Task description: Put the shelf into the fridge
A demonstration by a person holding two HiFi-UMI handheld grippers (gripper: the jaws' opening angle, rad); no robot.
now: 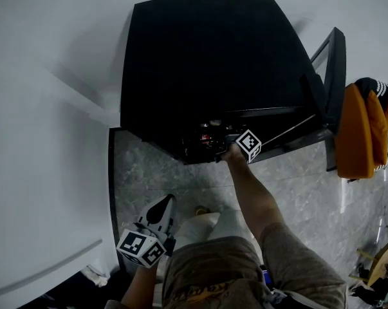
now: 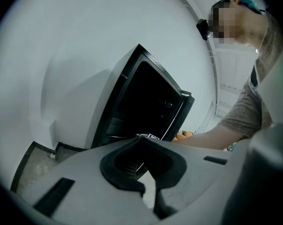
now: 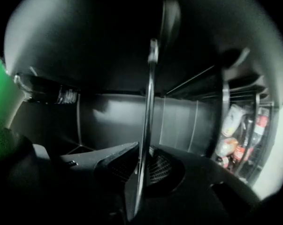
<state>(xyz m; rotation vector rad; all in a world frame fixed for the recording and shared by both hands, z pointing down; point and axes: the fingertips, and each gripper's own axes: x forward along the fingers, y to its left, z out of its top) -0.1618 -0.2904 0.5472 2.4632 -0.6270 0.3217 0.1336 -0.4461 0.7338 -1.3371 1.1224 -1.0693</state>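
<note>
Right gripper view puts the thin flat shelf with a bright metallic edge (image 3: 148, 116) at the centre. It rises edge-on as a narrow strip from between the jaws of the right hand-held gripper (image 3: 142, 153), which are clenched on its near rim. The shelf is already inside the dark cavity of the black box-shaped fridge (image 1: 206, 63), and we see the ribbed back wall behind it. We judge that gripping the front rim lets the far edge go in first, while the person's arm stays outside the opening. We cannot tell whether the shelf is resting on any side rail yet.

The left hand-held gripper (image 2: 142, 144) hangs low by the person's leg, well apart from the fridge. Its jaws are together on nothing, so we take it to be idle and kept clear of the opening.

Around the shelf, the red-labelled bottles and cans (image 3: 240, 144) stand behind wire rails at the right of the cavity. A dark glass bottle lying on its side (image 3: 45, 93) sits at the upper left. We think either could catch a shelf corner if it swings. The black fridge door (image 1: 335, 76) stands open to the right. An orange garment (image 1: 364, 134) lies just past it, and the grey marbled floor (image 1: 174, 172) shows in front.
</note>
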